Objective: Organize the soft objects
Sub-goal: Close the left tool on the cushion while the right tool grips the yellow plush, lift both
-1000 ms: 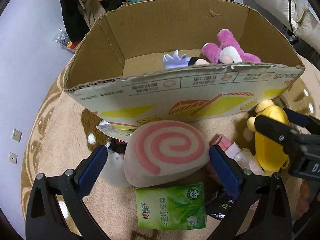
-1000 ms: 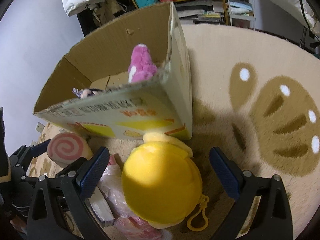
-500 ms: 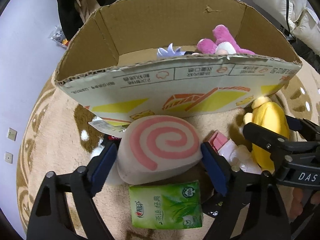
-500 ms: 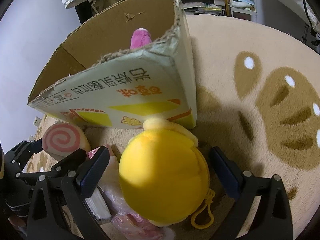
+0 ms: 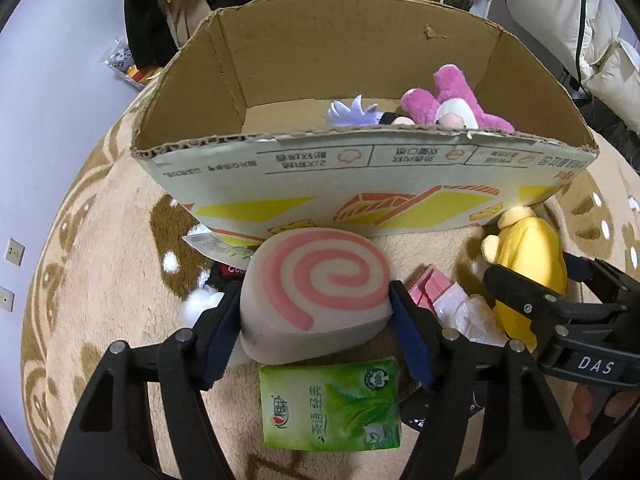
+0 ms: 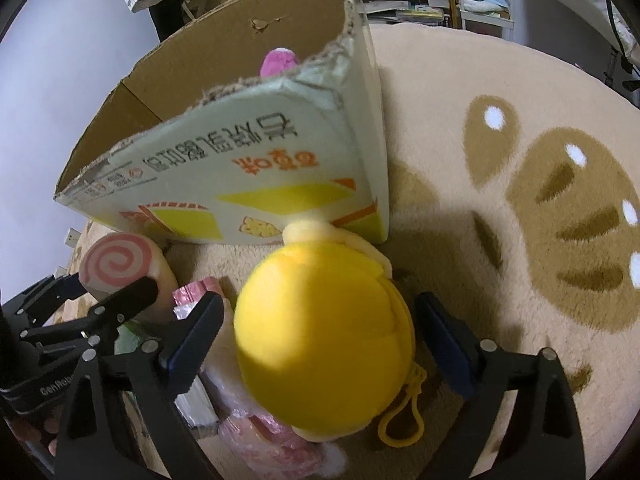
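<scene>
Left wrist view — jaws clamped on one swirl cushion (image 5: 316,292), two plush toys in box (image 5: 360,176), right jaws open around one yellow plush (image 6: 320,344).

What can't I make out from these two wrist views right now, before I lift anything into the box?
- Left wrist: cardboard box front wall hides the lower parts of the pink plush and the purple-haired doll.
- Left wrist: swirl cushion covers the black item behind it.
- Right wrist: yellow plush hides the pink packets beneath; whether the right gripper pads touch it is unclear.
</scene>
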Motion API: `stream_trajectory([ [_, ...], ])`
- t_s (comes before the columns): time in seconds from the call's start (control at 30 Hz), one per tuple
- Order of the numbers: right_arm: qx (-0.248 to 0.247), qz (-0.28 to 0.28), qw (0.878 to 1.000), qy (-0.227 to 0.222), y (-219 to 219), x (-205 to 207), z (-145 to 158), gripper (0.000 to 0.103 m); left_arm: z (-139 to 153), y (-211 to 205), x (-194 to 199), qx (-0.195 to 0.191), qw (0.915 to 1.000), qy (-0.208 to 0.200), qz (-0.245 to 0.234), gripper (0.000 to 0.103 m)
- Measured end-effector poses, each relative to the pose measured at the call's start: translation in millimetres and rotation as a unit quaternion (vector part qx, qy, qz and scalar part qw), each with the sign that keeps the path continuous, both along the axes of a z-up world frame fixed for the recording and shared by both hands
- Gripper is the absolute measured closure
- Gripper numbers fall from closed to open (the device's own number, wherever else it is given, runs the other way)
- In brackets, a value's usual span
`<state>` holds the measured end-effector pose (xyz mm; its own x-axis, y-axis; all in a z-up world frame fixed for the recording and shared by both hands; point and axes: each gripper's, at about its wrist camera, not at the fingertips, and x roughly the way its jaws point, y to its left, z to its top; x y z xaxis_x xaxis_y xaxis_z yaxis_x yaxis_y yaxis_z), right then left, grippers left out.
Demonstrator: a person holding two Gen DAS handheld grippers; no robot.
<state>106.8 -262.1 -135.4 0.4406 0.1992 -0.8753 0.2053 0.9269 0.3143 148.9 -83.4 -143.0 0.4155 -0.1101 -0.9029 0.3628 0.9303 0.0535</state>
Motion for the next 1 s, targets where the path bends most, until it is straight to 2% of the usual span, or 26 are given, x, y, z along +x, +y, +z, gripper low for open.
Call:
stream_trajectory([
  [0.07,-0.009,0.0,1.0,0.003,0.9,-2.2,-0.2,0.012,1.1,0.3,-0.7,0.0,1.0,0.0,0.001,0.034],
  [0.43,-0.024,0.008,1.0,0.0,11.4,-14.9,7.6,0.027,11.5,3.4,-7.8,-0.005,0.9999,-0.008,0.008,0.037],
  [0.7,-0.009,-0.006,1.0,-0.022,13.2,-28.9,23.3,0.029,17.6,14.0,-10.9,-0.017,0.9995,-0.007,0.025,0.037],
  [1.0,-0.003,-0.001,0.998,-0.055,3.0,-32.7,37.2,0.029,35.9,24.5,-19.7,-0.032,0.9985,-0.028,0.033,0.037],
])
